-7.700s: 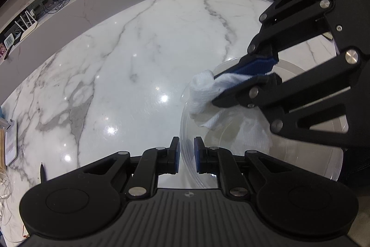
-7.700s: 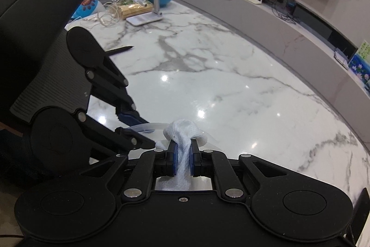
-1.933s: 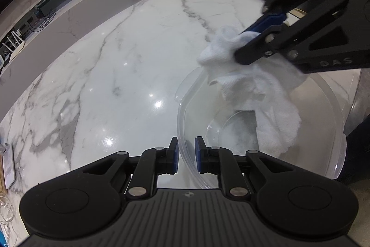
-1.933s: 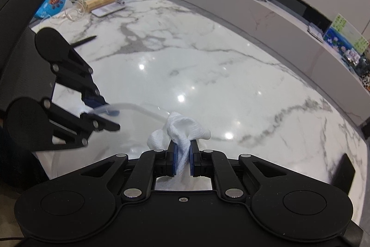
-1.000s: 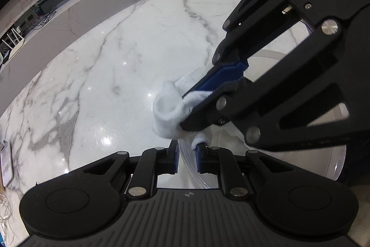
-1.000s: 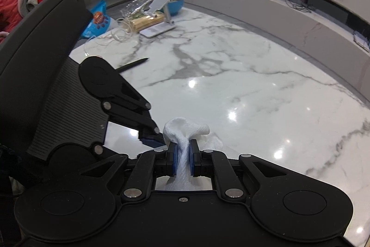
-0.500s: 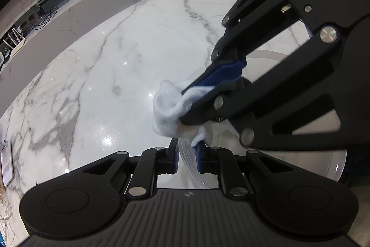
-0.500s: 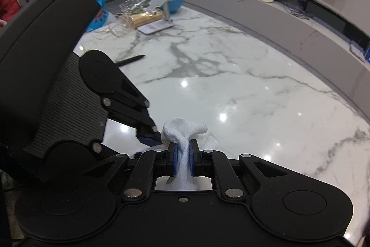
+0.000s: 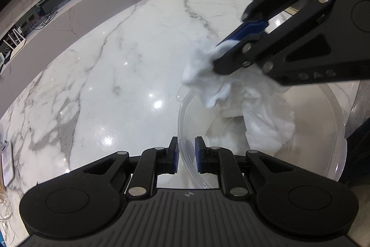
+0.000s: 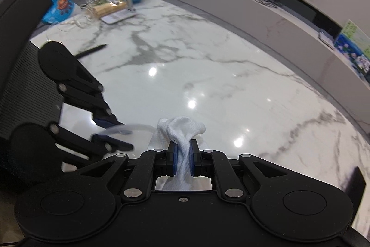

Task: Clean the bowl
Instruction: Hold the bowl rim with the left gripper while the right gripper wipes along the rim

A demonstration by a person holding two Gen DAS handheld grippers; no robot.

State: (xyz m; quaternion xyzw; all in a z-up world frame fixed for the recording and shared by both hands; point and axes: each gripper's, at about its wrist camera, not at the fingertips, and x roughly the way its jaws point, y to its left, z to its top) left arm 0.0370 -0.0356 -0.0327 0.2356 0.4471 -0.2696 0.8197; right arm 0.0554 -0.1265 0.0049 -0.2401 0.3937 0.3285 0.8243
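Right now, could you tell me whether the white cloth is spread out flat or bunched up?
Bunched up. The cloth is pinched in the right gripper, one crumpled end sticking out past the fingers, the rest hanging in folds into the clear bowl.

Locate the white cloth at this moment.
The white cloth is pinched in the right hand-held gripper, draping over the far rim into the clear bowl at the right of the left wrist view, while the left hand-held gripper clamps the near rim.

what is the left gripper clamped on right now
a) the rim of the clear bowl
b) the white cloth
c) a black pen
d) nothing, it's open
a: the left gripper has its fingers closed on the near rim of the clear bowl, while the right gripper holds the white cloth.
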